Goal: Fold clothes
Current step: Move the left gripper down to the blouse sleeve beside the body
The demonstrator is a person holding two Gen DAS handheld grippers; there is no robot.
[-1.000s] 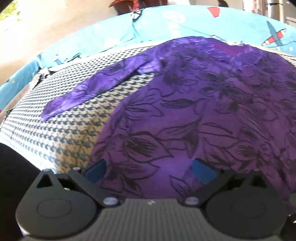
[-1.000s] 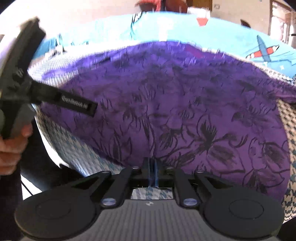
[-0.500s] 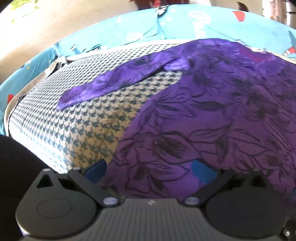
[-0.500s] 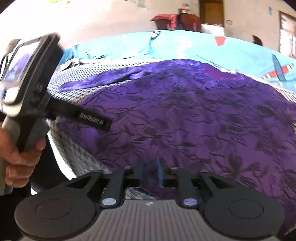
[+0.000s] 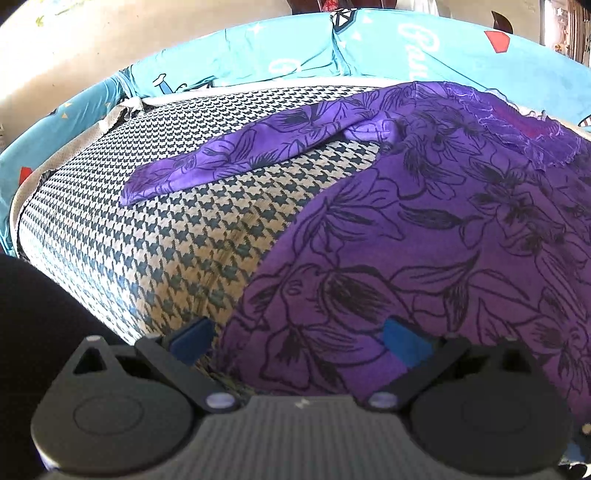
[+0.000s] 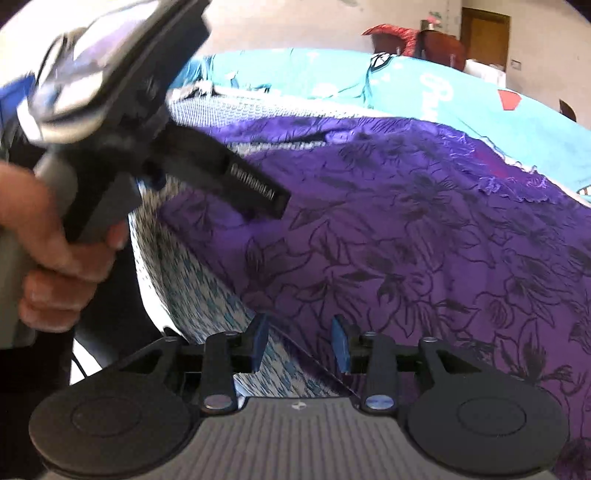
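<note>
A purple dress with black flower outlines lies spread flat on a houndstooth cloth, one sleeve stretched out to the left. My left gripper hangs open and wide over the dress's near left corner, its blue pads apart from the fabric. In the right wrist view the dress fills the right side. My right gripper is opening; the hem edge runs between the blue pads, which do not press it. A hand holds the left gripper's black finger over the dress's left edge.
The houndstooth cloth covers a bed dressed in a teal cartoon-print sheet. The bed's near edge drops off at the left, beside the person's dark clothing. A pale wall, a red item and a wooden door stand behind.
The right gripper, shut on the hem a second ago, has opened and let it go. The left gripper has shifted left, with more houndstooth cloth in view, and looms larger in the right view.
</note>
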